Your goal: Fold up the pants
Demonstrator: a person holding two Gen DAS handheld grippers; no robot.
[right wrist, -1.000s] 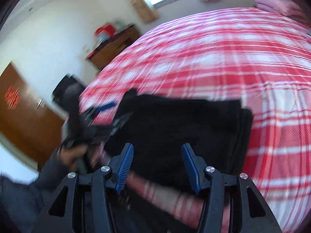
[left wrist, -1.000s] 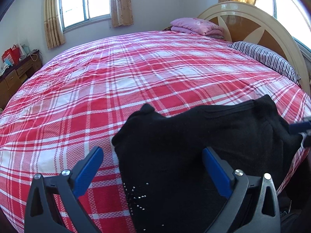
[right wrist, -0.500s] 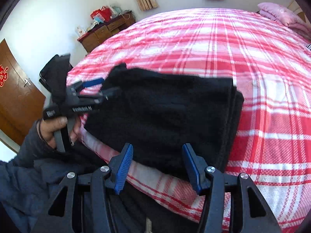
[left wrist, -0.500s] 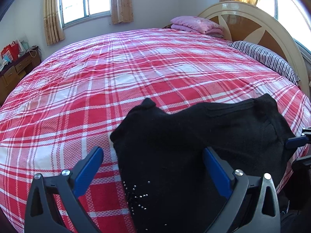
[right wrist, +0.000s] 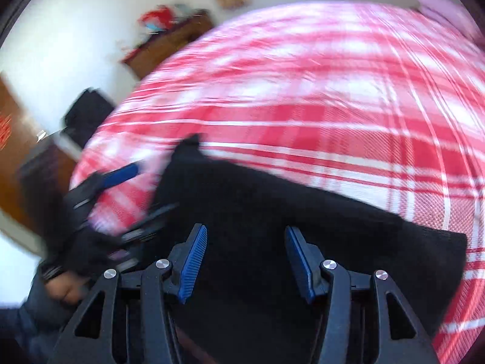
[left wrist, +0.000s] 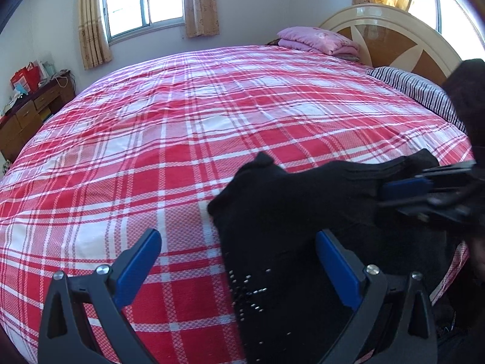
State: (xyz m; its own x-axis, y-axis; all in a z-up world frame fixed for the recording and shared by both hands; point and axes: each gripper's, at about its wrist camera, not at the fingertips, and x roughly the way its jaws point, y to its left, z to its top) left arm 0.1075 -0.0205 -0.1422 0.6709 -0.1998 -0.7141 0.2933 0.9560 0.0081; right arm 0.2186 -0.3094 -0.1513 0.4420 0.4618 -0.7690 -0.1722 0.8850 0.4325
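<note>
Two grippers are hanging over the near edge of a bed spread with a red-and-white plaid cover (left wrist: 169,139), and the black pants (left wrist: 303,236) are lying folded into a thick dark block at that edge. From the left wrist view the left gripper (left wrist: 239,261) is sitting low with its blue-padded jaws spread wide; one pad is over bare plaid, the other is over the black cloth, and the left border of the pants is running between them. Nothing is being pinched there. A scatter of small shiny studs (left wrist: 248,291) is showing on the fabric close to the camera, and one corner of the pants is poking up toward the middle of the bed.

The right gripper (right wrist: 246,261) is pointing down over the same garment, its jaws standing apart with only the flat black surface below them, not pressing on anything I can see. That view is blurred, so fine detail is lost. In it the left gripper's blue finger is sticking out at the far left end of the pants, with a person's hand (right wrist: 69,291) gripping its handle.

Farther off, a folded pink blanket (left wrist: 318,41) is resting by the curved headboard (left wrist: 394,33), a striped pillow (left wrist: 418,91) is lying beside it, and a wooden dresser (left wrist: 27,115) is standing under the curtained window (left wrist: 142,0).
</note>
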